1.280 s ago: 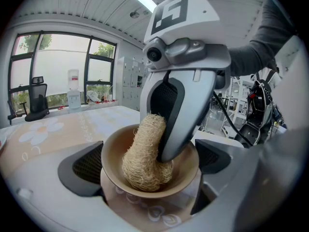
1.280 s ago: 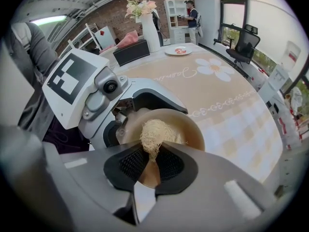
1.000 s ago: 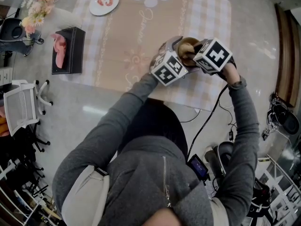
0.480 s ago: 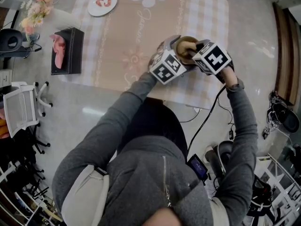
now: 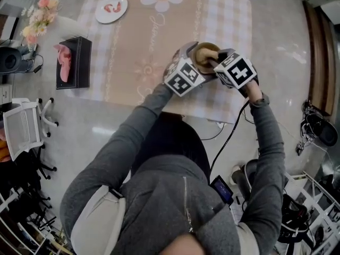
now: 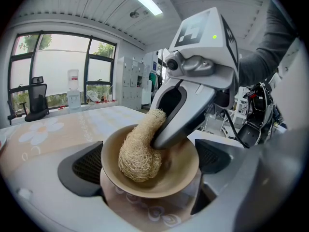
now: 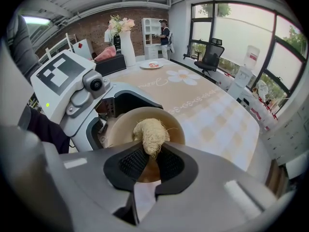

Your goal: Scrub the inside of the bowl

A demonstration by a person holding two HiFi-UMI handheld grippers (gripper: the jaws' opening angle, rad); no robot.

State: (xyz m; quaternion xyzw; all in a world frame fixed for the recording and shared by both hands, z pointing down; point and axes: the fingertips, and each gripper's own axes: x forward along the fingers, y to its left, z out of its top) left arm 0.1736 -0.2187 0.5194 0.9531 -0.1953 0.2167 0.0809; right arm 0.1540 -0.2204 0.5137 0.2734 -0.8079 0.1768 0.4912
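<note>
A tan bowl [image 6: 178, 175] [image 7: 125, 124] [image 5: 201, 52] sits between the jaws of my left gripper [image 6: 149, 170] [image 5: 183, 74], which is shut on its sides. My right gripper [image 7: 150, 158] [image 5: 234, 70] is shut on a straw-coloured loofah scrubber [image 7: 150, 133] [image 6: 140, 151]. The scrubber's rounded end presses against the bowl's inner wall on the left side in the left gripper view. Both grippers meet over the near part of the checked tablecloth [image 5: 159, 31] in the head view.
A white plate [image 5: 111, 8] with red food lies at the table's far left. A black box [image 5: 71, 62] with a pink thing on it sits off the cloth to the left, next to a vase of flowers [image 5: 37, 17]. Chairs and cables surround the table.
Both grippers and the bowl have stayed together with only a small shift toward the table's middle. The scrubber remains inside the bowl.
</note>
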